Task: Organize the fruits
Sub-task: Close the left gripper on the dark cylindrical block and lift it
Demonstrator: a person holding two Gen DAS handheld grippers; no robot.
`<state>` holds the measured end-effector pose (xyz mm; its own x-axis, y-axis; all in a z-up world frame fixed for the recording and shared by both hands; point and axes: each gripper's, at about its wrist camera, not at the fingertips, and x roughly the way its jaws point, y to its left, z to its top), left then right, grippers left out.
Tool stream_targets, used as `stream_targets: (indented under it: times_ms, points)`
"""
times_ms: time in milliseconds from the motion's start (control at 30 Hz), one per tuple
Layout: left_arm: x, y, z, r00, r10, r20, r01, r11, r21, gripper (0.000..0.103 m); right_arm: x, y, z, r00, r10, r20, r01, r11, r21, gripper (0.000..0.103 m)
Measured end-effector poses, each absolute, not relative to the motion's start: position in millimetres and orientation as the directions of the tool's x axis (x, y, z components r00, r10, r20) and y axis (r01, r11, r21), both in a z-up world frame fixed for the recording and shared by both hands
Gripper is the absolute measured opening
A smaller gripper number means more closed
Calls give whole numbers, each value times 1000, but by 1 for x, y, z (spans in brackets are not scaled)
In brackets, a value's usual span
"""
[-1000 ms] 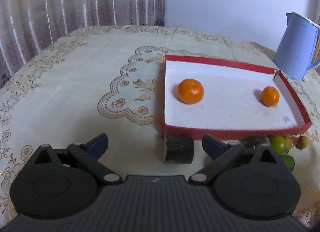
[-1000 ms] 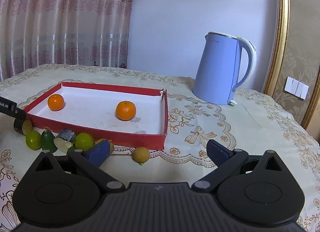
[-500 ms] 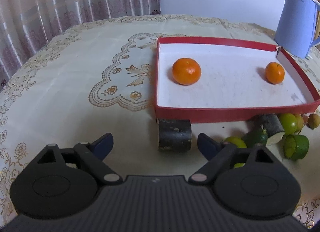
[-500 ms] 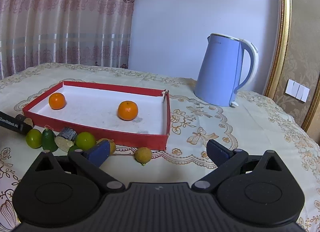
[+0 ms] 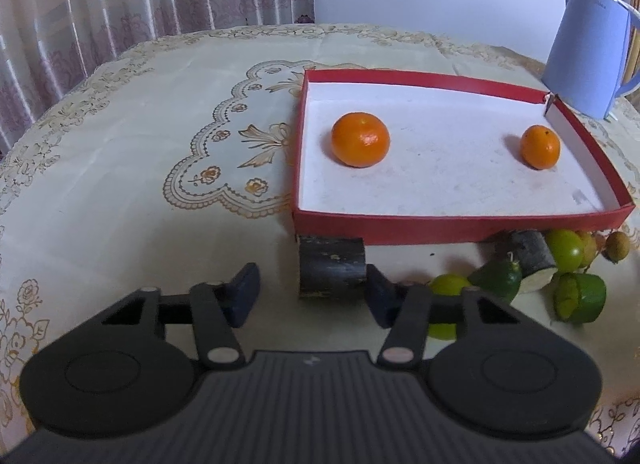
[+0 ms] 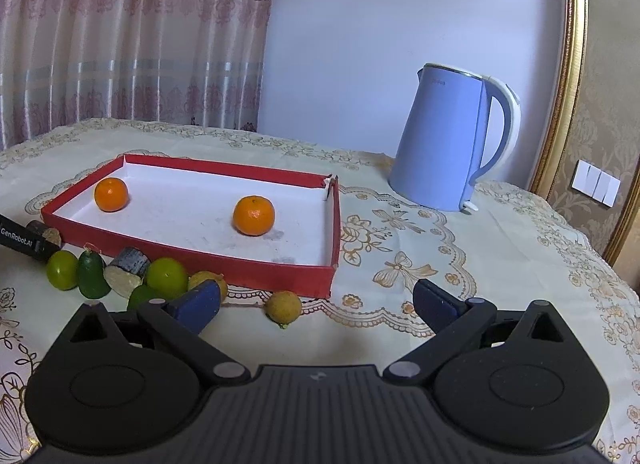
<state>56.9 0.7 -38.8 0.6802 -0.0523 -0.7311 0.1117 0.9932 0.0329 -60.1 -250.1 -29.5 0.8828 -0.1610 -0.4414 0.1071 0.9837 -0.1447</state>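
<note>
The left gripper [image 5: 312, 296] has just been narrowing its blue-padded jaws around a short dark cylinder of cut cane [image 5: 332, 266] that lies on the bench against the near wall of the shallow red cardboard tray with a white floor [image 5: 460, 226]. The cane piece sits between the pads: the right pad appears to touch its end, while a gap shows between the left pad and the other end, so nothing is pinched.

Inside the tray lie two round oranges: a larger one [image 5: 360, 139] toward the left end and a smaller one [image 5: 540, 146] near the right wall, well apart.

Along the tray's front edge, on the cream tablecloth with gold floral lace print [image 5: 120, 144], a cluster of fruit rests: a round lime-green fruit [image 6: 62, 270], a dark green pointed fruit [image 6: 93, 274], a second cut cane piece with a pale face [image 6: 127, 266], another bright green round fruit [image 6: 166, 274], and a small yellowish-brown round fruit [image 6: 283, 306] just off the tray's corner.

The right gripper [image 6: 316, 304] hovers above the bench near that cluster, its jaws spread wide and empty. A pale blue electric kettle [image 6: 448, 136] stands beyond the tray's far right corner.
</note>
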Motion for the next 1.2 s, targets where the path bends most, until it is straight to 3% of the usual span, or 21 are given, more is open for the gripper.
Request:
stream_targets:
  times_ms: [167,767,1200]
  points:
    - [56,0,-37,677,-66,-733,114,993,16,31,-59,-250,-31,881,-158,-445,104,984,-145,103]
    - [50,-6,-32,696,-41,-717,105,993,46,30,-46,-258,-44,871,-174,-459,124,983,-136,102]
    - [43,-8,-26,715,-25,-698,100,993,67,30,-24,-249,-52,845,-135,-518,70,987,-142,99]
